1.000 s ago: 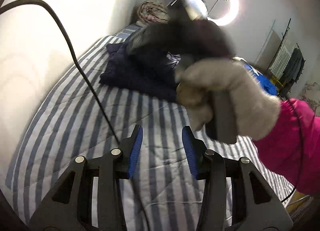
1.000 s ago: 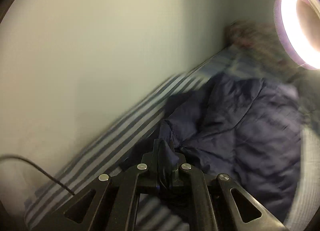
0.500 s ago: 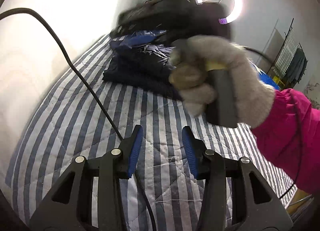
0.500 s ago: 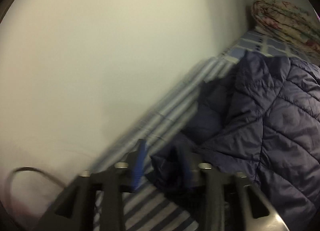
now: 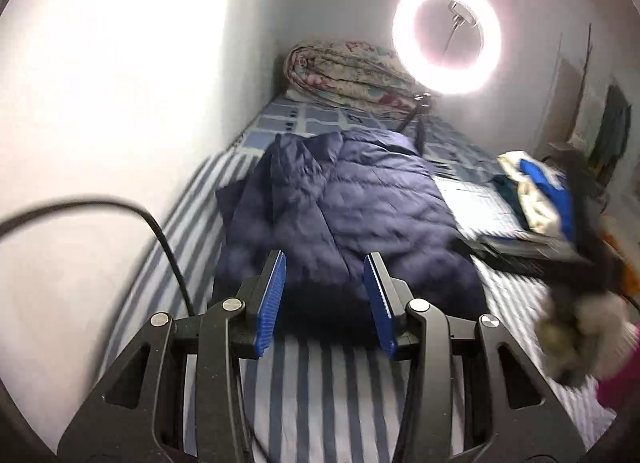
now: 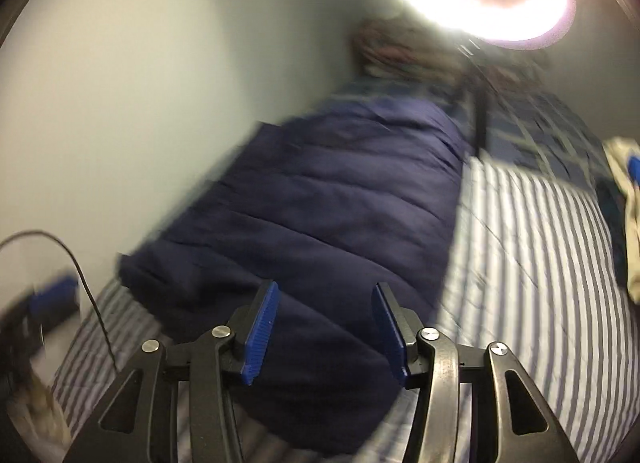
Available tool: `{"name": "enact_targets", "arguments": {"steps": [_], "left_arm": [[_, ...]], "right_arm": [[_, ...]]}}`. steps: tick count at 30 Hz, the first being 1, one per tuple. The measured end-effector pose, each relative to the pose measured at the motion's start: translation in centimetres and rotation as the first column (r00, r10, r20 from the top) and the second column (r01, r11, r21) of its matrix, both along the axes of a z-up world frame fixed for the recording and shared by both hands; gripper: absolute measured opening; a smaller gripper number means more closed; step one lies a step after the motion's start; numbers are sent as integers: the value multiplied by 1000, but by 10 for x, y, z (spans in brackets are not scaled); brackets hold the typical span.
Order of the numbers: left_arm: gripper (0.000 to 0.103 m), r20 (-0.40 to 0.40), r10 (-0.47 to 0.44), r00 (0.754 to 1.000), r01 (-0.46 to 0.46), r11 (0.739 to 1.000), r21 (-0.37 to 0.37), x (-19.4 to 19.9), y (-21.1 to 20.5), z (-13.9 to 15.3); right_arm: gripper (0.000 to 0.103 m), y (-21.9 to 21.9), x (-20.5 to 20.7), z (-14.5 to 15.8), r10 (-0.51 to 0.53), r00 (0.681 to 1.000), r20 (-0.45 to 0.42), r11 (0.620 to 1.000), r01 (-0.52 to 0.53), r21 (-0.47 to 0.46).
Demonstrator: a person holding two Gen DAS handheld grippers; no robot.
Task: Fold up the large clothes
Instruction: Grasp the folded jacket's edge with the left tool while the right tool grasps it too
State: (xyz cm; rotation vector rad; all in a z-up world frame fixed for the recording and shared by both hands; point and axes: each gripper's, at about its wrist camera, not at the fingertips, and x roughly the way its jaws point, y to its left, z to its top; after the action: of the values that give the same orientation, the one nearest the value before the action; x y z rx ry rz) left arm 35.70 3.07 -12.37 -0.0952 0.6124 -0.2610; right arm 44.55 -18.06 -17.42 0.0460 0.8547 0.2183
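Claws point(image 5: 325, 303) point(image 6: 323, 333) apart above quilted, perhaps folded jacket point(image 5: 344, 215)

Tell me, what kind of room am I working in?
Most likely a bedroom: a striped bed against the wall, a rolled floral quilt at its head, the navy padded jacket lying on it.

A bedroom in a home. A bed with a blue-and-white striped cover point(image 5: 320, 395) runs along a plain white wall point(image 5: 100, 103). A rolled floral quilt point(image 5: 344, 75) sits at the far end of the bed, and a navy padded jacket point(image 5: 348, 219) lies on the cover. A lit ring light point(image 5: 446, 35) stands beside the quilt. Loose clothes point(image 5: 540, 191) are piled at the bed's right edge, and more garments hang against the far right wall point(image 5: 612, 131).
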Motion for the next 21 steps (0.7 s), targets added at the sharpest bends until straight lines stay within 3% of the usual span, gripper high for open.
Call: {"name": "enact_targets", "arguments": {"steps": [3, 5, 7, 9, 13, 15, 17, 19, 21], "left_arm": [[44, -52, 79, 995, -74, 993, 94, 37, -4, -23], [44, -144, 135, 980, -117, 985, 127, 53, 9, -55], [44, -211, 143, 967, -134, 989, 58, 55, 26, -81], [44, -220, 152, 964, -155, 988, 4, 48, 36, -89], [44, -195, 152, 969, -143, 988, 57, 40, 31, -80], [44, -191, 149, 970, -139, 988, 67, 38, 28, -81], [44, -198, 147, 969, -140, 989, 48, 40, 28, -83], [44, -207, 146, 967, -142, 989, 35, 46, 29, -83], [44, -207, 145, 968, -140, 989, 39, 49, 28, -82]], "right_arm": [[78, -29, 1, -9, -63, 998, -19, 996, 64, 58], [84, -47, -3, -14, -94, 995, -21, 992, 96, 87], [84, -61, 2, -23, -82, 995, -59, 986, 90, 140], [84, -70, 3, -31, -58, 994, -88, 979, 74, 188], [84, -76, 4, -52, -3, 989, -149, 946, 51, 321], [84, -73, 9, -67, 49, 981, -189, 910, 34, 413], [82, -68, 13, -80, 77, 972, -221, 887, 34, 461], [62, -62, 17, -81, 95, 972, -214, 881, 18, 473], [49, -59, 18, -79, 88, 971, -224, 889, 25, 458]]}}
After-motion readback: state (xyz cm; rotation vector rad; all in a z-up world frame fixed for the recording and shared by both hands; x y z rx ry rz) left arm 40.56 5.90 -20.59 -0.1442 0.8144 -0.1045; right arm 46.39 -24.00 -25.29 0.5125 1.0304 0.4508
